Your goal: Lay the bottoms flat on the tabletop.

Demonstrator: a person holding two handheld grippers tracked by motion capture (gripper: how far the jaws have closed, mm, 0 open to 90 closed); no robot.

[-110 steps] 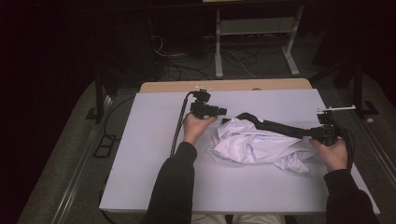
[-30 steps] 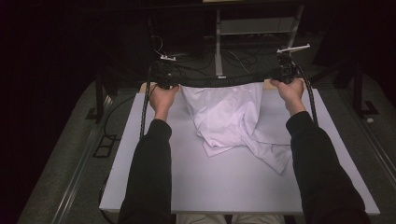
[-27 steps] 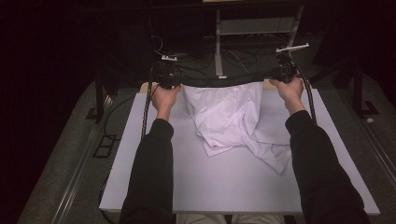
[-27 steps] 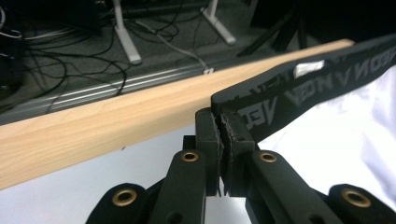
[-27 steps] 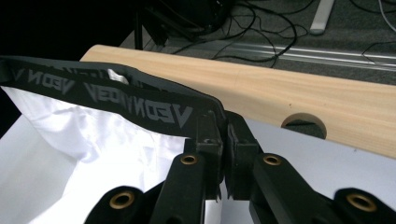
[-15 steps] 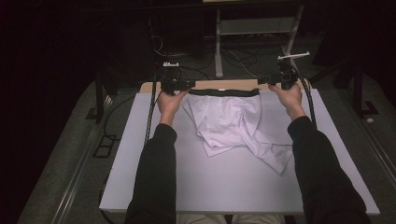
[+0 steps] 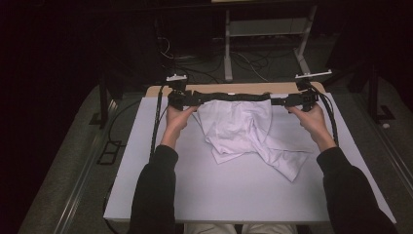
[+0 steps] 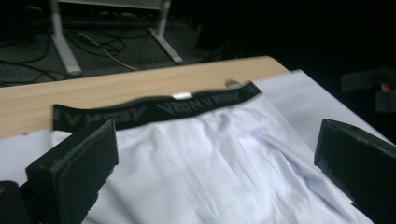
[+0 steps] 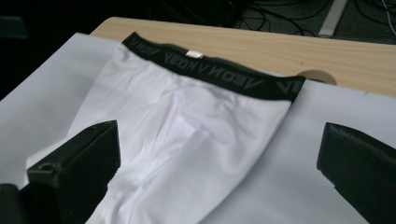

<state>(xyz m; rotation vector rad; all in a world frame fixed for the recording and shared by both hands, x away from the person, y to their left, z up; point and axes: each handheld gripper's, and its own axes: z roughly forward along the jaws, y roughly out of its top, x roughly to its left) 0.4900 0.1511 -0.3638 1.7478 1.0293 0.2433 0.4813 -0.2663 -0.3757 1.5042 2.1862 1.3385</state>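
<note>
Now that both pairs of jaws have just been opening, the white shorts (image 7: 246, 131) lie released on the counter (image 7: 160, 190), black waistband (image 7: 234, 97) stretched flat along the far edge. At the waistband's left end, the left tongs (image 7: 187, 100) stand wide with nothing pinched; the cloth spreads just ahead of them. At its right end, the right tongs (image 7: 292, 101) gape likewise. A second ago the garment hung lifted between them, so the spreading looks done; smoothing or folding the crumpled legs likely follows.
</note>
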